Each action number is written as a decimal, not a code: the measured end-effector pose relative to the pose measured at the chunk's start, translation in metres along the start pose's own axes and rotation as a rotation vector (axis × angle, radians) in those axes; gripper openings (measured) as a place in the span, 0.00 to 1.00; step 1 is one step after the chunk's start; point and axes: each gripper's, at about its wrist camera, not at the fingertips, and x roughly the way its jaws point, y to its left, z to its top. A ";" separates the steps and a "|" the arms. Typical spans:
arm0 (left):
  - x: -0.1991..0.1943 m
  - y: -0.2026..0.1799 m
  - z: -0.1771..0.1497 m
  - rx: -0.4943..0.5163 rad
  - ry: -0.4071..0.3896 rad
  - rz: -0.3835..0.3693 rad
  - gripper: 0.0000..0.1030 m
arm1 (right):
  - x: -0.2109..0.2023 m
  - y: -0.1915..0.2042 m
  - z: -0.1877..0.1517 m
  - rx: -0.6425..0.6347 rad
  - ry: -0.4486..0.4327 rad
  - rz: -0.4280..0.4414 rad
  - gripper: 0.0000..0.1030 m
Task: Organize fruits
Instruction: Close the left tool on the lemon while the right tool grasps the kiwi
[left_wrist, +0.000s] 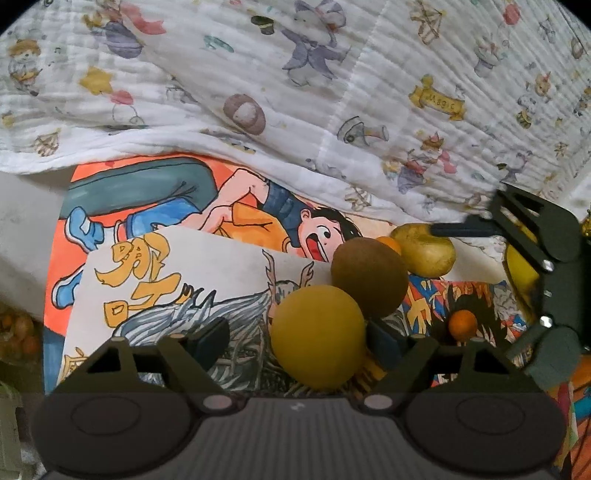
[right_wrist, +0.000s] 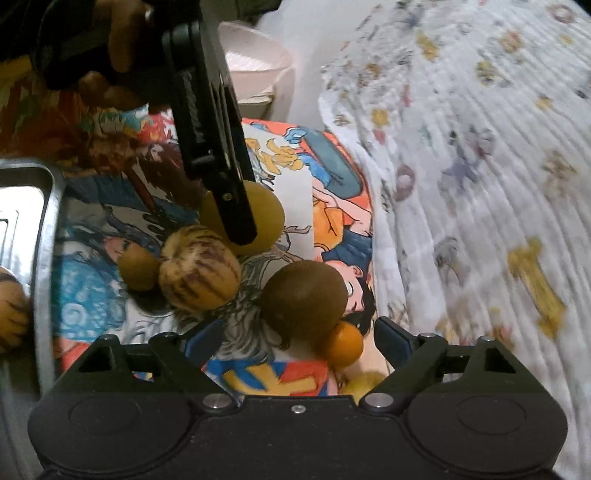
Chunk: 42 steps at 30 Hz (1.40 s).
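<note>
A round yellow fruit (left_wrist: 317, 336) lies on the cartoon posters between the fingers of my left gripper (left_wrist: 295, 339), which is open; there is a clear gap at the left pad. Just beyond it sit a brown kiwi (left_wrist: 369, 277) and a pale yellow-green fruit (left_wrist: 424, 251). My right gripper (right_wrist: 299, 339) is open around the kiwi (right_wrist: 303, 299) and a small orange (right_wrist: 343, 345), and neither pad touches them. A finger of the left gripper (right_wrist: 229, 199) crosses the yellow fruit (right_wrist: 258, 218). Left of it lie a striped fruit (right_wrist: 199, 269) and a small brown fruit (right_wrist: 138, 269).
A metal tray (right_wrist: 46, 221) stands at the left with a striped fruit (right_wrist: 11, 306) in it. A white bowl (right_wrist: 255, 62) is at the back. A printed quilt (right_wrist: 461, 184) borders the posters. Another small orange (left_wrist: 461, 325) lies near a finger of the right gripper (left_wrist: 461, 228).
</note>
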 end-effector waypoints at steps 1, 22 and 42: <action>0.000 0.000 0.000 -0.002 0.003 -0.006 0.80 | 0.005 -0.001 0.001 -0.015 0.006 0.002 0.83; 0.005 0.013 0.002 -0.060 0.027 -0.141 0.58 | 0.035 -0.014 0.014 -0.107 -0.021 0.092 0.63; -0.036 0.006 -0.012 -0.113 -0.097 -0.057 0.57 | -0.009 0.008 0.008 0.084 -0.145 -0.122 0.61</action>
